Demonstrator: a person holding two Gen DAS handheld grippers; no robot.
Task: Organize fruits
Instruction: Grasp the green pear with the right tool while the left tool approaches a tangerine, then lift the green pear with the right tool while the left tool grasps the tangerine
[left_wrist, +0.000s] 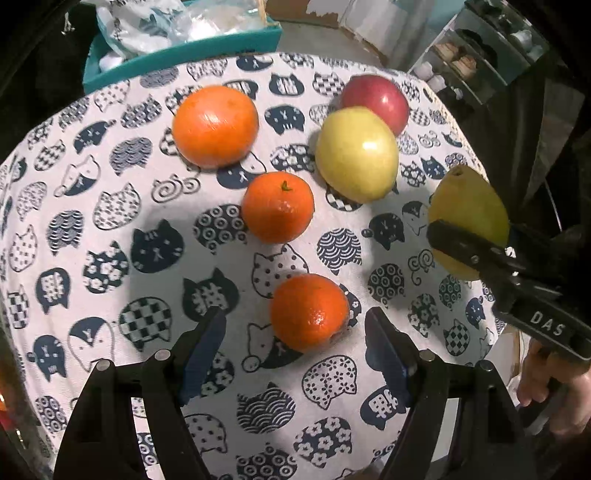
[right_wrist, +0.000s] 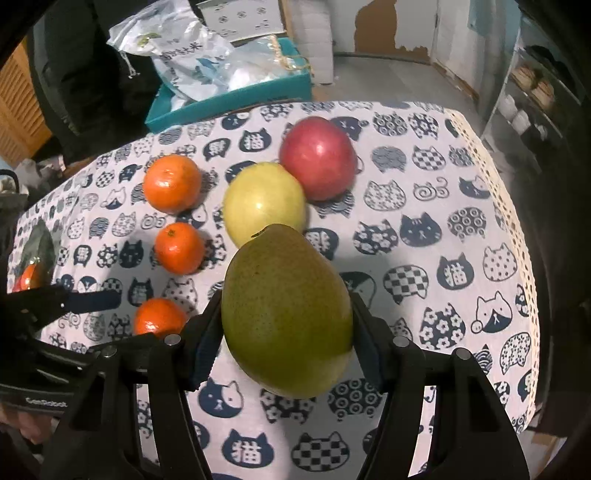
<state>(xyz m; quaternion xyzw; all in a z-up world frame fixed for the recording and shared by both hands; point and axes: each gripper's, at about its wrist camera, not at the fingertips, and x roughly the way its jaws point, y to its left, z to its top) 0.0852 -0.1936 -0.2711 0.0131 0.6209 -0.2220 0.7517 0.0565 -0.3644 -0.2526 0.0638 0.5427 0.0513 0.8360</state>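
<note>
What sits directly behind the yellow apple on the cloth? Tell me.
A red apple sits right behind the yellow apple, apparently touching it. Its near lower side is hidden by the yellow one, so the contact itself cannot be seen.

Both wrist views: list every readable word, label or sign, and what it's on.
"DAS": white letters on the right gripper body, left wrist view.
"猫": on several cat heads printed on the tablecloth, right wrist view.
"GenRobot"-like white print on the left gripper body: blurred, uncertain.
Dark characters on the plastic bag in the teal box: too blurred to read.
</note>
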